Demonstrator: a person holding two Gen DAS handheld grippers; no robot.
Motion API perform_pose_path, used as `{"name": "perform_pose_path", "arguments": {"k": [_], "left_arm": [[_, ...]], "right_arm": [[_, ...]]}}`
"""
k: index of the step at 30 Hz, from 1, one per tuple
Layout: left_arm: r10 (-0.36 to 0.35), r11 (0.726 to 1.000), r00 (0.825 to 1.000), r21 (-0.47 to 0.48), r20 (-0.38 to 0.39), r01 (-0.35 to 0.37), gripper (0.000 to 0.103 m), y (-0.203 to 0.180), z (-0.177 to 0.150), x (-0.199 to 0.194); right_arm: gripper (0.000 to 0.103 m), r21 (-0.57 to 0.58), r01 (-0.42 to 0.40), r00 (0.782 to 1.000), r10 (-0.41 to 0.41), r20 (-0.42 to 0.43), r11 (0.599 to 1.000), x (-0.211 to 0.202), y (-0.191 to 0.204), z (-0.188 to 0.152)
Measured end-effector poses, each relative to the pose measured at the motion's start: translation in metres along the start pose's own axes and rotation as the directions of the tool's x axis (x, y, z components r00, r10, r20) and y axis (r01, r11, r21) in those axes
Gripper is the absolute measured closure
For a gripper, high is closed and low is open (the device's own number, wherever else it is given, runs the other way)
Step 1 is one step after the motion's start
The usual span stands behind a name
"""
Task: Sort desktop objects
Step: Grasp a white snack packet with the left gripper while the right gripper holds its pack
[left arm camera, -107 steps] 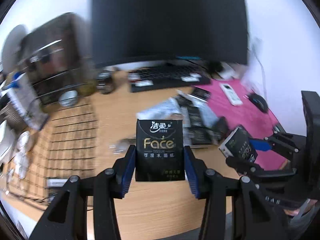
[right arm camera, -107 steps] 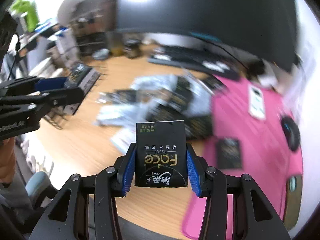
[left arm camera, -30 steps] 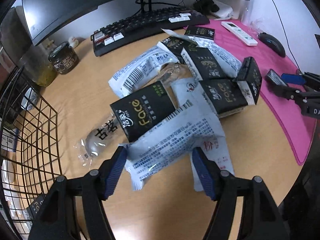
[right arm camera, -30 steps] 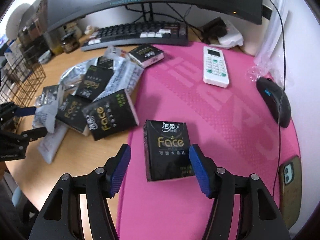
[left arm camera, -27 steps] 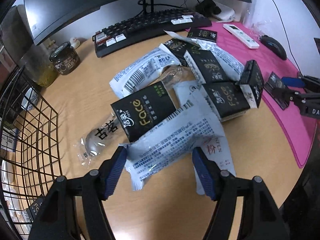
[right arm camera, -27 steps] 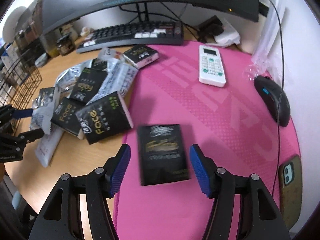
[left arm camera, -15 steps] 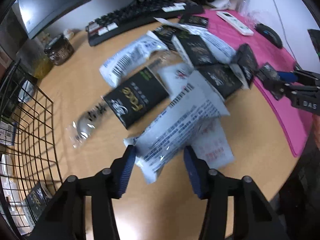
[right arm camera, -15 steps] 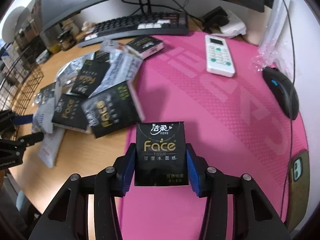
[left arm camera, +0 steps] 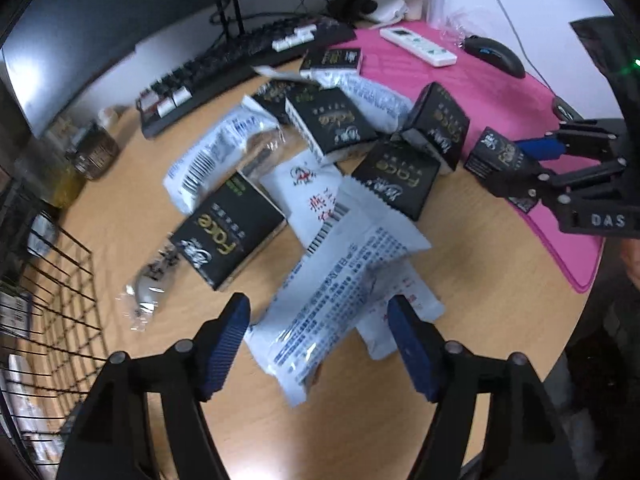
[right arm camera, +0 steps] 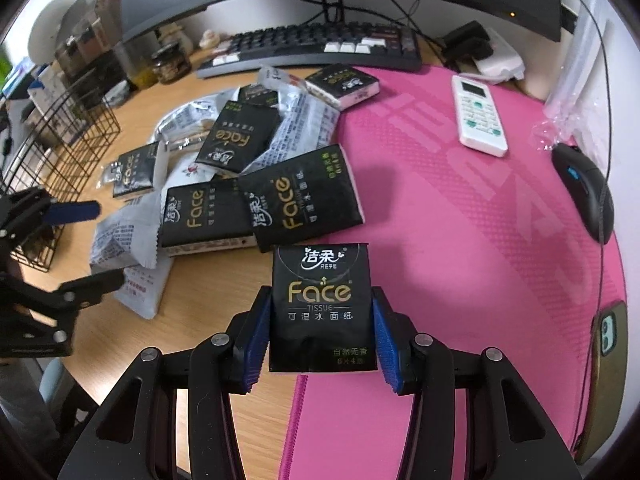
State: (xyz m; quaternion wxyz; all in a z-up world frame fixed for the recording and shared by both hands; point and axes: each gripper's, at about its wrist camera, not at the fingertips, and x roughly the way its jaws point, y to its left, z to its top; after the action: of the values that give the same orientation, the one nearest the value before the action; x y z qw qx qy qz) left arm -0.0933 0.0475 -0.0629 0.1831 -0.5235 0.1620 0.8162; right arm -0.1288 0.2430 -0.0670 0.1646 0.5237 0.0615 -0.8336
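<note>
My right gripper (right arm camera: 320, 300) is shut on a black "Face" tissue pack (right arm camera: 320, 276), held upright over the edge of the pink mat (right arm camera: 460, 220); in the left wrist view that gripper (left arm camera: 524, 168) carries it at the right. My left gripper (left arm camera: 317, 308) hangs over the wooden desk with its jaws opening. A white printed snack packet (left arm camera: 344, 276) lies between its fingers, which stand apart from it. Beyond it, several black tissue packs (left arm camera: 228, 228) and white packets (left arm camera: 216, 156) lie in a loose pile.
A black wire basket (left arm camera: 60, 280) stands at the left desk edge, a jar (left arm camera: 94, 152) behind it. A keyboard (right arm camera: 320, 48) and monitor span the back. On the mat lie a white remote (right arm camera: 478, 116), a mouse (right arm camera: 586, 188) and a phone (right arm camera: 604, 340).
My right gripper closed on the tissue pack that lay on the pink mat and lifted it. My left gripper narrowed around the white packet, then widened again.
</note>
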Motion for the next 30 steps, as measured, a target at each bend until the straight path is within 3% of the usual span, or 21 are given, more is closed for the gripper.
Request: {"name": "perform_pose_path", "arguments": {"k": [4, 6, 9, 13, 16, 19, 24, 30], "left_arm": [[-0.04, 0.999, 0.999, -0.03, 0.005, 0.04, 0.029, 0.005, 0.004, 0.004], [-0.085, 0.995, 0.996, -0.06, -0.005, 0.085, 0.046, 0.007, 0.004, 0.004], [-0.091, 0.993, 0.994, -0.079, -0.054, 0.086, 0.056, 0.002, 0.0, 0.0], [-0.07, 0.994, 0.996, -0.085, -0.049, 0.066, 0.055, -0.008, -0.001, -0.004], [-0.046, 0.994, 0.998, -0.099, -0.037, 0.042, 0.048, -0.008, 0.0, 0.0], [-0.073, 0.99, 0.997, -0.119, -0.029, 0.069, 0.047, -0.005, 0.001, 0.003], [-0.12, 0.983, 0.992, -0.145, -0.024, 0.116, 0.064, 0.0, 0.0, 0.002], [-0.081, 0.985, 0.997, -0.155, -0.009, 0.079, 0.065, 0.001, -0.001, -0.005]], "right_arm": [[0.056, -0.009, -0.004, 1.0, 0.004, -0.004, 1.0, 0.005, 0.002, 0.001], [0.056, -0.013, 0.0, 1.0, 0.0, -0.004, 1.0, 0.005, 0.002, 0.001], [0.056, -0.017, -0.005, 1.0, 0.005, -0.005, 1.0, 0.005, 0.004, 0.001], [0.056, -0.053, 0.004, 1.0, -0.004, -0.005, 0.999, 0.004, 0.014, -0.001], [0.056, -0.071, 0.053, 0.999, -0.052, 0.013, 0.996, 0.004, 0.019, -0.002], [0.056, -0.088, 0.092, 0.996, -0.091, 0.021, 0.992, 0.007, 0.023, -0.002], [0.057, -0.082, 0.073, 0.997, -0.072, 0.011, 0.994, 0.008, 0.023, -0.001], [0.057, -0.071, 0.052, 0.999, -0.052, 0.003, 0.996, 0.005, 0.022, 0.0]]}}
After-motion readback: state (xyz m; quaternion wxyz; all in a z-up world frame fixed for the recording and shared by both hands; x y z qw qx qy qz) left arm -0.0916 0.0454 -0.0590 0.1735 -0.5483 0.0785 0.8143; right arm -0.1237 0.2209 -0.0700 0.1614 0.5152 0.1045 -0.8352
